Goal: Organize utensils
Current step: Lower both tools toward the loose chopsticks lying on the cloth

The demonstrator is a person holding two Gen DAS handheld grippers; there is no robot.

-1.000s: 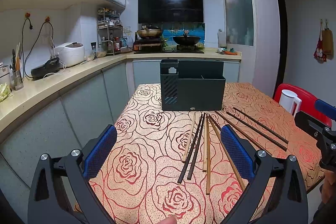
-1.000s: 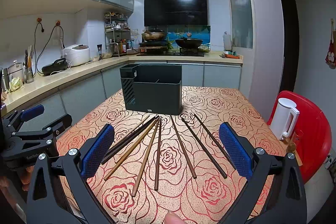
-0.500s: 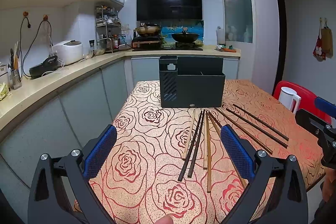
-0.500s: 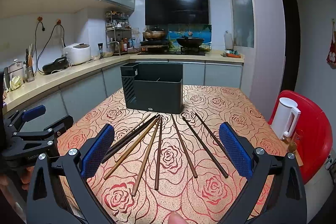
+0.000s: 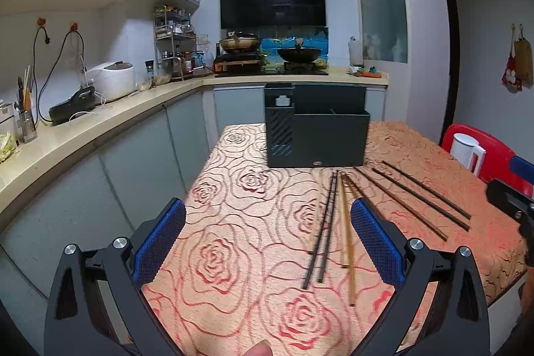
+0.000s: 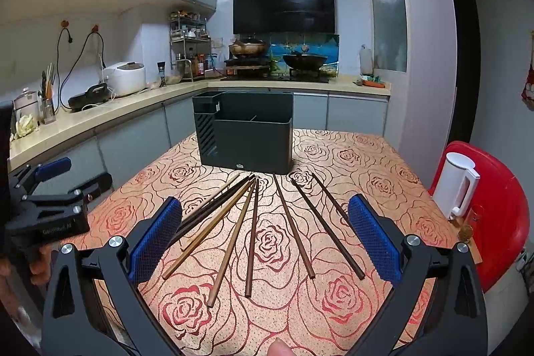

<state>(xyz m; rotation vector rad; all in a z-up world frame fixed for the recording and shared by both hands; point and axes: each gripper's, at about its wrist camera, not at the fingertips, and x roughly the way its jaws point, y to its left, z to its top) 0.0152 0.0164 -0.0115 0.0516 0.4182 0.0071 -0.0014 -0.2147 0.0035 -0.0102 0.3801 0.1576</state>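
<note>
Several chopsticks lie fanned out on the rose-patterned tablecloth, some dark and some light wood. In the left wrist view they lie right of centre. A dark grey utensil holder with compartments stands behind them; it also shows in the left wrist view. My left gripper is open and empty above the table's left part. My right gripper is open and empty above the chopsticks' near ends. The left gripper also shows in the right wrist view.
A white kettle stands on a red chair to the right of the table. A kitchen counter with a rice cooker runs along the left wall. A stove with pans stands behind the table.
Both grippers have shifted only slightly; the left view has tilted a little, so the holder sits somewhat lower in the frame. Nothing was picked up.
</note>
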